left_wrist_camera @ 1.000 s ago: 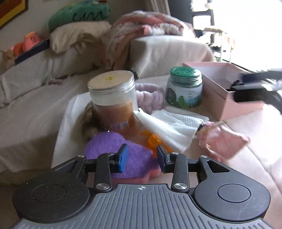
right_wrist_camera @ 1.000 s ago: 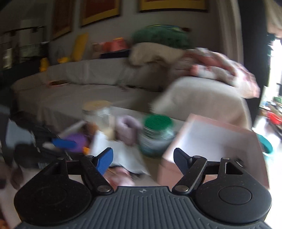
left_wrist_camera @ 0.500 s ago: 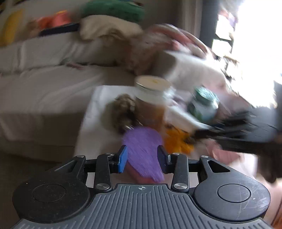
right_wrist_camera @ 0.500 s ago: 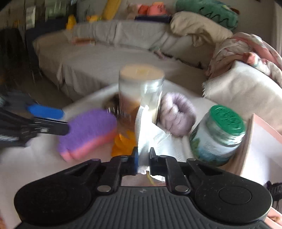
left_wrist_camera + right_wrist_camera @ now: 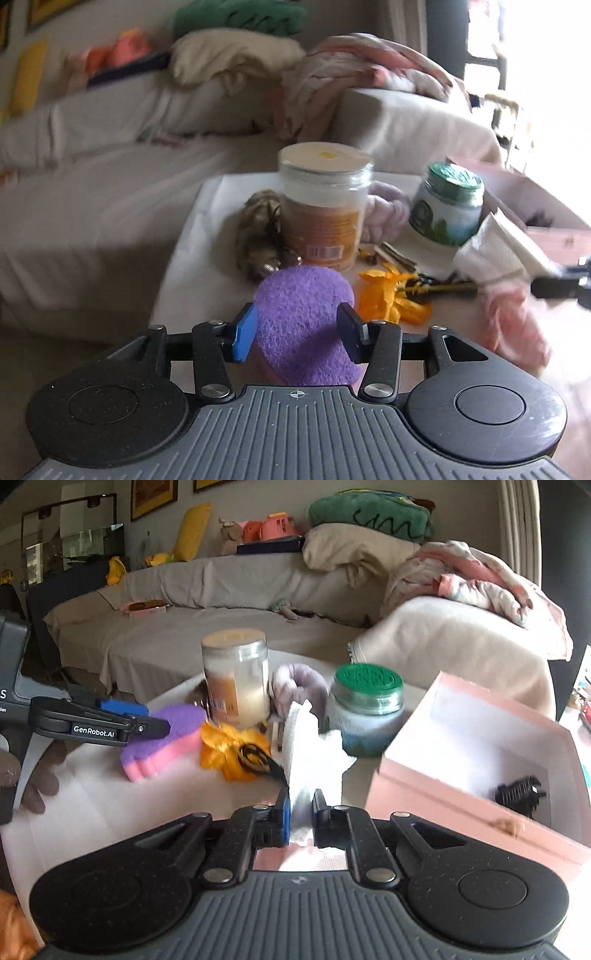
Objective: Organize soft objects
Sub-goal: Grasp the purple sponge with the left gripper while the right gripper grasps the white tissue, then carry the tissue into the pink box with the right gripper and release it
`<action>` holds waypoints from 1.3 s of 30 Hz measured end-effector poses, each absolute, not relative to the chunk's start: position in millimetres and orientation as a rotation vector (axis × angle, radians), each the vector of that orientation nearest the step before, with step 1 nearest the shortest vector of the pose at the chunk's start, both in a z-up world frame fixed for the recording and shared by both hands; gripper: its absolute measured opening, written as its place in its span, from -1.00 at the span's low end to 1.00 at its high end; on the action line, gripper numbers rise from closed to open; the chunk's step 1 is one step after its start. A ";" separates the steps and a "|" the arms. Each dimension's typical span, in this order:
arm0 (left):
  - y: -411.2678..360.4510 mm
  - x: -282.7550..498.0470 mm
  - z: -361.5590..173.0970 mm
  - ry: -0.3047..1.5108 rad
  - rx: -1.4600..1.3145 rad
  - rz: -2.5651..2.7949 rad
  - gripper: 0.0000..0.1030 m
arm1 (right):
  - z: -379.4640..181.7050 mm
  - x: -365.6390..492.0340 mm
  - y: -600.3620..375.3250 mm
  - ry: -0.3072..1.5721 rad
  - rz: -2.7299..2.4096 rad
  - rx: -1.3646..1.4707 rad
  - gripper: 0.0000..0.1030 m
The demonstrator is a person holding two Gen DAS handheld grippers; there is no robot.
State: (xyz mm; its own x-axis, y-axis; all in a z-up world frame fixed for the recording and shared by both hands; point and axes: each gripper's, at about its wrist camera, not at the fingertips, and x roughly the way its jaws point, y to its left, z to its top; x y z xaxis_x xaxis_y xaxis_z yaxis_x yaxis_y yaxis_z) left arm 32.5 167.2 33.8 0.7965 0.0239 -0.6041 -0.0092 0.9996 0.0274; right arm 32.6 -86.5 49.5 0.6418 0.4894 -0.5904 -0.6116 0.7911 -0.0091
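A purple and pink sponge (image 5: 304, 321) lies on the white table between the jaws of my left gripper (image 5: 297, 332), which is open around it; the pads stand close to its sides. The sponge also shows in the right wrist view (image 5: 162, 738). My right gripper (image 5: 301, 814) is shut on a white paper towel (image 5: 312, 760) and holds it up beside the pink box (image 5: 476, 771). The towel shows at the right of the left wrist view (image 5: 495, 251). A lilac scrunchie (image 5: 299, 686), an orange fabric piece (image 5: 225, 749) and a pink cloth (image 5: 517, 325) lie on the table.
A clear jar with a cream lid (image 5: 323, 206) and a green-lidded jar (image 5: 448, 203) stand behind the sponge. A furry brown item (image 5: 258, 229) lies left of the clear jar. A black hair clip (image 5: 517, 794) lies in the box. A covered sofa (image 5: 229, 590) runs behind.
My right gripper closed on the paper towel and lifted it toward the pink box. My left gripper moved forward so that its open jaws now flank the purple sponge.
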 end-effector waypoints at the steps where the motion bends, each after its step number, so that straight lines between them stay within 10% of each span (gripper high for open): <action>1: 163.1 31.9 33.3 0.647 0.050 0.018 0.03 | 47.9 31.2 -88.2 0.607 0.631 -0.212 -0.79; 7: 162.5 35.4 31.8 0.663 0.039 0.019 0.16 | 40.9 28.2 -84.5 0.615 0.643 -0.220 -0.63; 12: 157.7 39.5 25.7 0.670 0.068 -0.016 0.55 | 41.1 21.6 -83.2 0.583 0.644 -0.232 0.15; 35: 186.4 47.2 22.3 0.685 -0.129 -0.038 0.33 | 37.7 66.8 -52.7 0.627 0.662 -0.327 0.17; 37: 189.6 45.3 24.5 0.682 -0.150 -0.047 0.33 | 38.1 73.2 -56.0 0.682 0.693 -0.292 -0.06; 39: 192.8 41.3 28.0 0.664 -0.164 -0.063 0.33 | 43.9 69.4 -58.4 0.683 0.714 -0.294 -0.72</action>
State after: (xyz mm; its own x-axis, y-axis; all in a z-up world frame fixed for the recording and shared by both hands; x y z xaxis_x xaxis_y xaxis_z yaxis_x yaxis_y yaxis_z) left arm 41.3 192.8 28.0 0.7863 -0.1106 -0.6079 0.0059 0.9852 -0.1715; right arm 69.4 -58.4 43.9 0.5538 0.5019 -0.6644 -0.6857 0.7276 -0.0220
